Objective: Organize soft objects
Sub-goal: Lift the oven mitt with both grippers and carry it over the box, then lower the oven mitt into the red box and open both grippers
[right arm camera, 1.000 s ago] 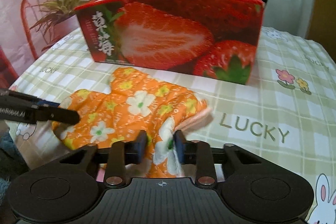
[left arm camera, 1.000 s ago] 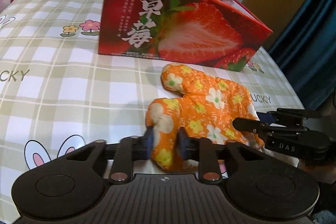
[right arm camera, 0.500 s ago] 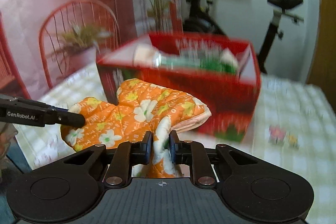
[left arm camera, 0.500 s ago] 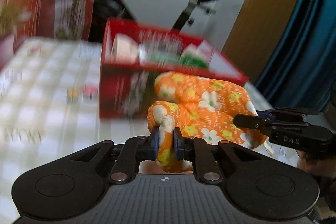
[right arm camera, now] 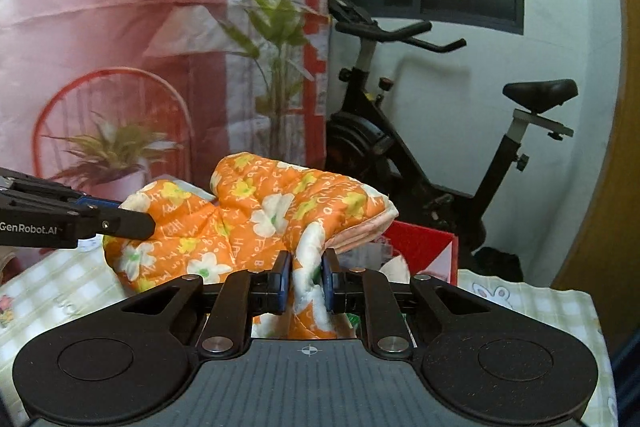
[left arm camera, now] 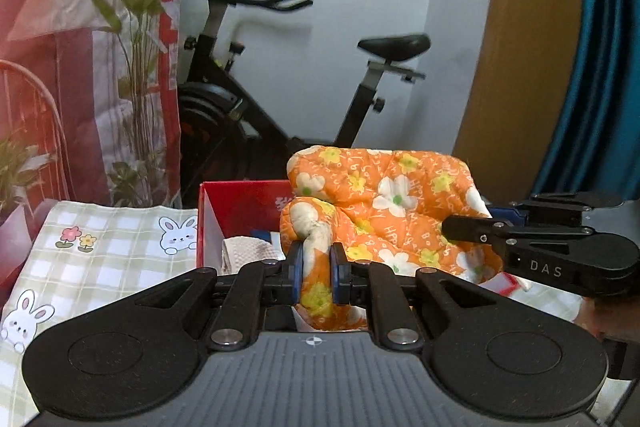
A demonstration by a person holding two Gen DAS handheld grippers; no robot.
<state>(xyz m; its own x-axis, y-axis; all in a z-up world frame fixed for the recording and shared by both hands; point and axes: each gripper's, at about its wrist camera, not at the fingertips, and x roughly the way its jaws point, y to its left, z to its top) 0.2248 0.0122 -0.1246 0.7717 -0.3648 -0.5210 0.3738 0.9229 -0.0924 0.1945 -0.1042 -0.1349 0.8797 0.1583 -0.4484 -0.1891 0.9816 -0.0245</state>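
Note:
An orange floral padded cloth [left arm camera: 384, 195] hangs in the air between my two grippers, above the red strawberry box [left arm camera: 240, 203]. My left gripper [left arm camera: 316, 277] is shut on the cloth's left lobe. My right gripper [right arm camera: 306, 281] is shut on the cloth's [right arm camera: 260, 211] other edge. Each gripper shows in the other's view: the right one in the left wrist view [left arm camera: 472, 229], the left one in the right wrist view [right arm camera: 136, 223]. The box also shows in the right wrist view [right arm camera: 424, 247], with soft items inside it, partly hidden by the cloth.
A table with a green checked bunny tablecloth [left arm camera: 100, 259] lies below. An exercise bike [left arm camera: 280, 99] stands behind the table by the white wall. A potted plant [right arm camera: 116, 155] and red wire chair [right arm camera: 52, 115] stand at the left.
Both grippers lifted the orange cloth off the table and carried it up over the red box. The views now tilt up toward the wall and bike.

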